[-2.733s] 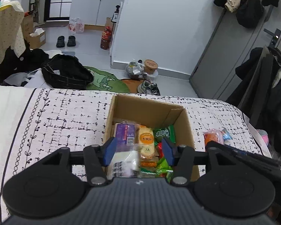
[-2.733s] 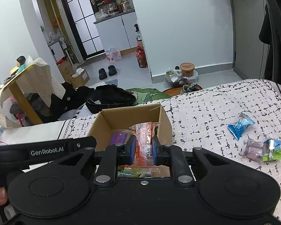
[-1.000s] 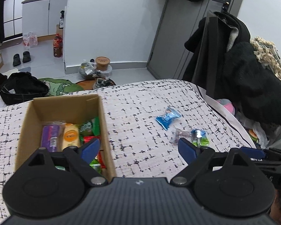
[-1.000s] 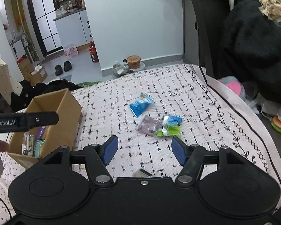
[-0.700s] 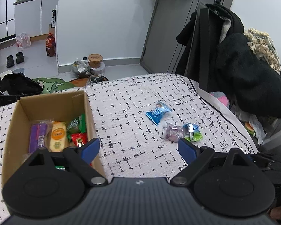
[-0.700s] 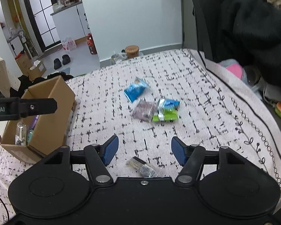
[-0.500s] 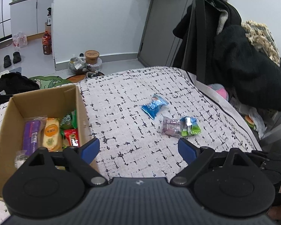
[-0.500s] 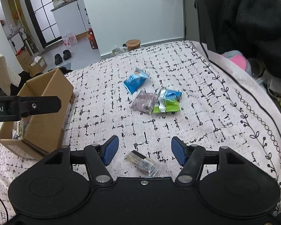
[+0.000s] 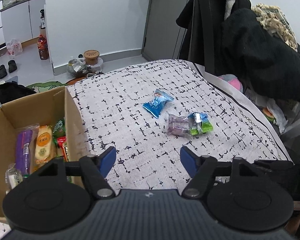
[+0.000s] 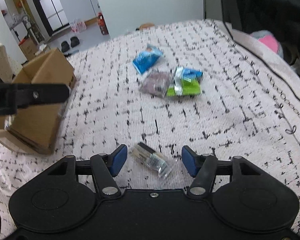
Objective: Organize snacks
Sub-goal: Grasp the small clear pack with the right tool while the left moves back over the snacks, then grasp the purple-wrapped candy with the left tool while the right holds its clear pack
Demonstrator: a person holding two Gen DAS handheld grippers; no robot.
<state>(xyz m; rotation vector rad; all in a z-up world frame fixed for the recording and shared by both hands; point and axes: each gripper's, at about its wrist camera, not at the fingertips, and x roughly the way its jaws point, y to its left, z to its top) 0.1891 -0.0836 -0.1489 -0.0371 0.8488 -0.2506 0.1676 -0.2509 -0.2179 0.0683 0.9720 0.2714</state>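
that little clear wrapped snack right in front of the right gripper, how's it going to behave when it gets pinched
The clear-wrapped snack looks small and thin, so probably light. Its glossy film wrapper may be slippery and could crinkle or slide on the bedspread as the right gripper closes. It lies flat and skewed between the open jaws, so it may twist rather than roll.

A box [image 9: 70, 108] sits on the left side of the bed cover [image 9: 130, 100], and snacks [image 9: 43, 142] lie inside it, side by side. To the right of the box, three packets lie on the cover: one packet [image 9: 157, 104] farther back, and two packets [image 9: 179, 127] [image 9: 200, 124] touching each other just in front of it. Nearer still, a small packet [image 10: 152, 159] lies alone on the cover, between the spread fingers of the right gripper [image 10: 154, 161].
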